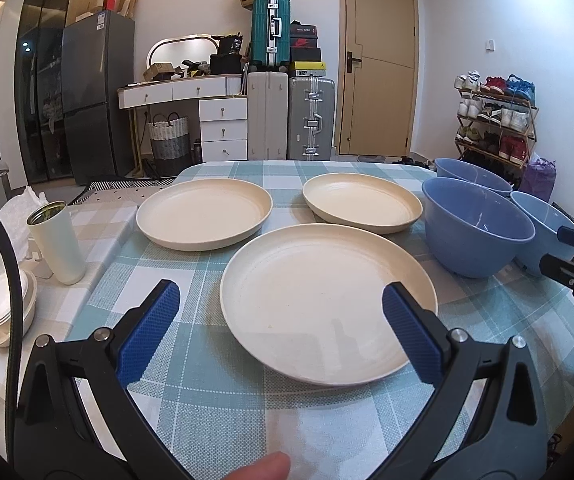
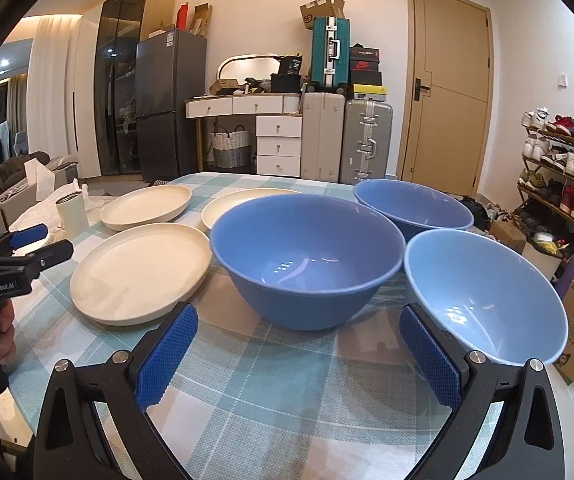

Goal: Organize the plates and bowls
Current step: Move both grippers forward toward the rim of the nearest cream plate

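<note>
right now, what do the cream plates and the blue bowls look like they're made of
Cream plates, e.g. the nearest plate: matte, faintly speckled, no glare, so probably wheat-straw plastic or melamine; unglazed ceramic can't be ruled out. Blue bowls, e.g. the middle bowl and the paler bowl: smooth and glossy, with sharp lamp reflections inside, suggesting glazed ceramic or shiny plastic; thin rims lean toward plastic.

3 blue bowls point(image 2: 307, 260), 3 plates point(image 2: 139, 276)

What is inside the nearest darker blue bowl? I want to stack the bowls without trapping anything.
The darker blue bowl looks empty: only light reflections show on its smooth inside. The near inner wall is hidden by its own rim, and what lies beneath it on the tablecloth cannot be seen.
</note>
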Demonstrator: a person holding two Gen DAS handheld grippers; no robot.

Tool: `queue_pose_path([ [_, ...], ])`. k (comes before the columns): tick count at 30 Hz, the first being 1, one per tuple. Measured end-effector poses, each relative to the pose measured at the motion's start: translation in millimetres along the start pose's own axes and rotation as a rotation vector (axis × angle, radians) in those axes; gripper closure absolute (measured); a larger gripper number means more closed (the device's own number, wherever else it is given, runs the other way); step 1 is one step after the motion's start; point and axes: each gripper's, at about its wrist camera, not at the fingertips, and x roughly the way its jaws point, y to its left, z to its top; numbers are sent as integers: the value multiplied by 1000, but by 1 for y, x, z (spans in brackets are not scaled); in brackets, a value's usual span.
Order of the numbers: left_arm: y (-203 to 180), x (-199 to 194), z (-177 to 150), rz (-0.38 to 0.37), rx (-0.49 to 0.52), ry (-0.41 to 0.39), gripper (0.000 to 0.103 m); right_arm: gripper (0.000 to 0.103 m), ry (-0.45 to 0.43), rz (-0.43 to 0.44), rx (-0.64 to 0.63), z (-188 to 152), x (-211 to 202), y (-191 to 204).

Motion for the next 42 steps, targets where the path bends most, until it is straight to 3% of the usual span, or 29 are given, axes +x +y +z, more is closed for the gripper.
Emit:
queue_pose_path([
  [22, 7, 9, 31, 39, 6, 36, 2, 0, 8, 113, -32, 63, 27, 45],
  [42, 53, 25, 66, 97, -81, 94, 2, 0, 48, 203, -67, 133, 73, 89],
])
